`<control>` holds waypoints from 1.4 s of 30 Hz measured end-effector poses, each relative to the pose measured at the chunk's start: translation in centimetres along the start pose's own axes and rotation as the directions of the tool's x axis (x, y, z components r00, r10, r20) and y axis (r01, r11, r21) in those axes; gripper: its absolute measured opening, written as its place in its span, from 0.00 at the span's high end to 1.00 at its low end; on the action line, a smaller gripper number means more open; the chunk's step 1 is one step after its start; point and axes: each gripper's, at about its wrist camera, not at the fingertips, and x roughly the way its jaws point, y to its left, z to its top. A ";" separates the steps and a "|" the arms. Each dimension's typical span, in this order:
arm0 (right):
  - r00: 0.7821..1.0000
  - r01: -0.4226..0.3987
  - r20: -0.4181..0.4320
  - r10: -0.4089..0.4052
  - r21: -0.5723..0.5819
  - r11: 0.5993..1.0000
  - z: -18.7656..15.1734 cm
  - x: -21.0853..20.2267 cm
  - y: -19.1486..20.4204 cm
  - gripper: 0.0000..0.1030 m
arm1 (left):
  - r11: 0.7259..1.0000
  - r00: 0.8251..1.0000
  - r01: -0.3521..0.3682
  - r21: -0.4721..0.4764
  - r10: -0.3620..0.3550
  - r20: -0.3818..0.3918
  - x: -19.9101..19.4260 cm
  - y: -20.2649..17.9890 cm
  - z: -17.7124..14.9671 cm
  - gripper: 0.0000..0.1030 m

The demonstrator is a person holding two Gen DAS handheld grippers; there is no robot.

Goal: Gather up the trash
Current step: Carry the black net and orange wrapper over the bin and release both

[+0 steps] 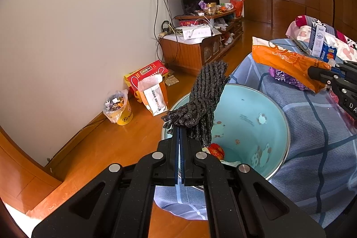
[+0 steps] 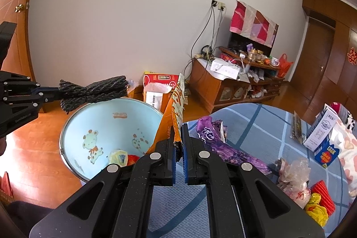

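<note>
Left tool (image 1: 179,128) clamped dark knitted glove (image 1: 204,102) above basin (image 1: 252,113); right tool (image 2: 178,144) pinched orange wrapper (image 2: 176,108).

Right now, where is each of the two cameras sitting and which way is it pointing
Left wrist: sits on the left gripper, looking forward and down over the blue basin toward the wall; its own closed fingers clamp a dark knitted glove, and the right gripper enters at right holding the orange snack bag.
Right wrist: sits on the right gripper, facing the same wall across the bed edge; the left gripper shows at left.
Shared: basin, glove, bag, purple wrapper, TV cabinet.
</note>
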 end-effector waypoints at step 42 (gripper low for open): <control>0.999 -0.052 -0.013 0.052 -0.028 0.998 0.1 0.4 1.4 0.94 | 1.000 1.000 0.010 -0.012 -0.010 -0.015 0.2 -1.1 -0.3 0.96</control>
